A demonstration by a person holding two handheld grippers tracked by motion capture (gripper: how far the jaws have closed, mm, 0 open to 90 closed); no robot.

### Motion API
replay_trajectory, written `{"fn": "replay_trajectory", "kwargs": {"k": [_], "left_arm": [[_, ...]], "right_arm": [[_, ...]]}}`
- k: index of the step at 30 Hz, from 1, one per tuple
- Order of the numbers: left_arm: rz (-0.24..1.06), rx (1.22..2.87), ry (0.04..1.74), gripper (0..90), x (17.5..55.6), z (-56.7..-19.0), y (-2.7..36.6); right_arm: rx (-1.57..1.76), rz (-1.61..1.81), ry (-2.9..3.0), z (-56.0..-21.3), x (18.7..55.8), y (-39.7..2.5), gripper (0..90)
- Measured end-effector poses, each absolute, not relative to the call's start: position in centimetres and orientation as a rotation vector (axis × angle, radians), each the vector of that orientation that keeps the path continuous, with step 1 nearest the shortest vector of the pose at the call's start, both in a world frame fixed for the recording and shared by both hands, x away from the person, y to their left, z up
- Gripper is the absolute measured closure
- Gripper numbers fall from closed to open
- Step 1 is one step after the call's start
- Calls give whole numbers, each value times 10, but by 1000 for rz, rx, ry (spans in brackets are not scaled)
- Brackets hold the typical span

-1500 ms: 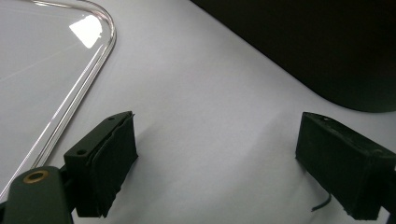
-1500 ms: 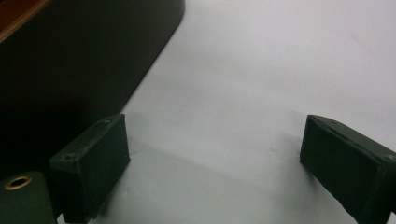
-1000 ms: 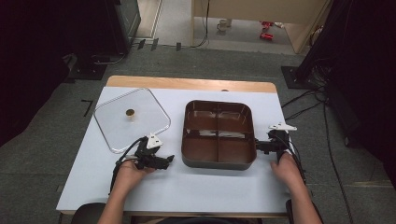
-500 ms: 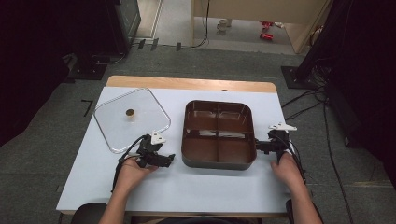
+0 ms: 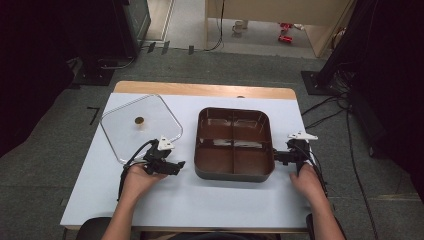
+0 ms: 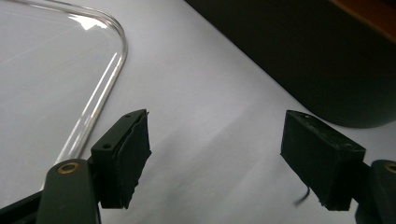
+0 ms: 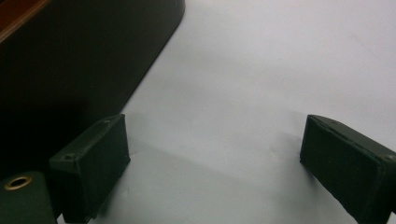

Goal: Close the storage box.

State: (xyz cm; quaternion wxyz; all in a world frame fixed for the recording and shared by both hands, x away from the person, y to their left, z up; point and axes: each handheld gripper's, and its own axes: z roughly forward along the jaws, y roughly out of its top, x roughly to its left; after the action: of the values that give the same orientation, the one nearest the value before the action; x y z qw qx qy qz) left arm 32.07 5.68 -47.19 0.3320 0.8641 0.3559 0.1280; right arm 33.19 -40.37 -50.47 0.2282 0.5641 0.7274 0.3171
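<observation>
The left gripper (image 5: 177,165) sits low over the table (image 5: 220,200), its jaws wide apart with bare white surface between them. The tray (image 5: 233,142), a dark brown dish split into four compartments, lies just ahead of this gripper's tips and a little to the far side; in the left gripper view its dark outer wall (image 6: 299,56) fills the upper right, beyond the right-hand jaw, apart from both pads. The lid (image 5: 140,127), clear with a small brass knob, lies flat on the table behind and outward of the left gripper; its rounded corner (image 6: 119,42) curves past the left-hand jaw, close beside it but not between the jaws.

The right gripper (image 5: 276,157) rests at the tray's opposite side, its tips pointing at the tray's near right corner. Its jaws too stand wide, nothing held. In the right gripper view the tray's wall (image 7: 70,65) rises just beyond the left-hand jaw, very near it; whether that pad touches the wall I cannot tell. The other jaw lies over open table, well clear of the tray.

The tray thus lies between the two grippers, each hand (image 5: 137,180) behind its own tool, the right hand (image 5: 306,181) near the table's edge, cables trailing back from both
</observation>
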Motion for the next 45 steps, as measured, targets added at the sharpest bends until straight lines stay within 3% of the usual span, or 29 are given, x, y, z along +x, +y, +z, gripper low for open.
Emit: {"fn": "replay_trajectory", "kwargs": {"k": [18,45], "left_arm": [[273,2227,892,422,346,-457,60],[292,2167,978,465,391,-441,89]], "right_arm": [[1554,873,2003,-505,332,-404,74],[1552,871,2004,-505,332,-404,75]]}}
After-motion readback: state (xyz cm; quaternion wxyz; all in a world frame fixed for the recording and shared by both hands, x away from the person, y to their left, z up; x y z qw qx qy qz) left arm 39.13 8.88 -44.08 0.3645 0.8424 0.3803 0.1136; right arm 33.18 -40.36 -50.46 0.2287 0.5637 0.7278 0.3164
